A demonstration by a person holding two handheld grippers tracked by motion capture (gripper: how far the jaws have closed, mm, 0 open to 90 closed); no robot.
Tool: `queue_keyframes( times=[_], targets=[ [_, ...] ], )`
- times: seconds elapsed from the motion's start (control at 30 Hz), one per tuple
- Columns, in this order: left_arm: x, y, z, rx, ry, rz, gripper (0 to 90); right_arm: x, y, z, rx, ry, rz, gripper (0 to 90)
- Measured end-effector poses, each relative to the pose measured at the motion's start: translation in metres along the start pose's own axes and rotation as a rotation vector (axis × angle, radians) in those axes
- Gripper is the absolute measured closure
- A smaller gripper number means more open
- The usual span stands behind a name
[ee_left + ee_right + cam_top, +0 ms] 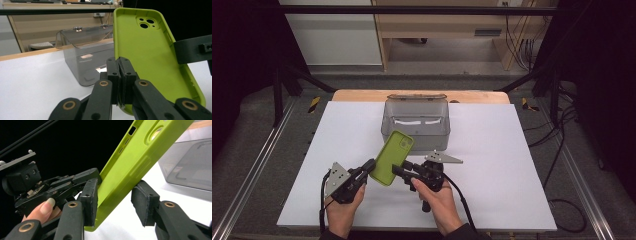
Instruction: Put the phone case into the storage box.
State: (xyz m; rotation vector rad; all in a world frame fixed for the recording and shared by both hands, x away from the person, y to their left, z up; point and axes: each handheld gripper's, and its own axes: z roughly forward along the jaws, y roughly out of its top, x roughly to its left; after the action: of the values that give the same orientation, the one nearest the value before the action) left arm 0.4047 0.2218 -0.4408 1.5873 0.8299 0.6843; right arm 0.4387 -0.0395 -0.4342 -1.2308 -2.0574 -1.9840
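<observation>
The lime-green phone case (pixel 393 157) is held up off the white table (pixel 492 150), tilted, its camera-cutout end leaning toward one o'clock over the near wall of the clear grey plastic box (pixel 415 120), whose hinged lid stands open at twelve. The left gripper (pixel 368 169) has its jaws pinched tight on the case's lower edge, coming in from about eight o'clock. The right gripper (pixel 398 169) reaches in from four o'clock with its jaws straddling the same end: one pad (pixel 89 199) lies against the inner face, the other (pixel 143 201) stands just clear of the back, so it does not have a real grip yet. I'd say the risk sits in this handover. If the left lets go before the right clamps properly, the soft case could slip or swing down onto the table. A pinch this near the corner could also let it twist, and then it might catch the box rim instead of dropping in.
</observation>
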Motion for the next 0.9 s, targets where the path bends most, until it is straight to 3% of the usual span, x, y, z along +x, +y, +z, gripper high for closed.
queue_keyframes(
  times=[0.2, 0.5, 0.9],
  targets=[
    [-0.001, 0.0001, 0.0002, -0.002, -0.004, 0.005, 88.2, -0.0007, 0.0004, 0.002, 0.015, 0.001, 0.01, 57.0],
    [-0.001, -0.0001, 0.0002, 0.001, -0.003, 0.003, 88.2, -0.0035, 0.0017, 0.0032, -0.005, 0.004, 0.041, 59.3],
    [-0.001, -0.0005, 0.0, 0.0, 0.009, -0.001, 88.2, -0.0031, -0.0014, 0.0041, -0.114, -0.026, 0.066, 60.9]
  ],
)
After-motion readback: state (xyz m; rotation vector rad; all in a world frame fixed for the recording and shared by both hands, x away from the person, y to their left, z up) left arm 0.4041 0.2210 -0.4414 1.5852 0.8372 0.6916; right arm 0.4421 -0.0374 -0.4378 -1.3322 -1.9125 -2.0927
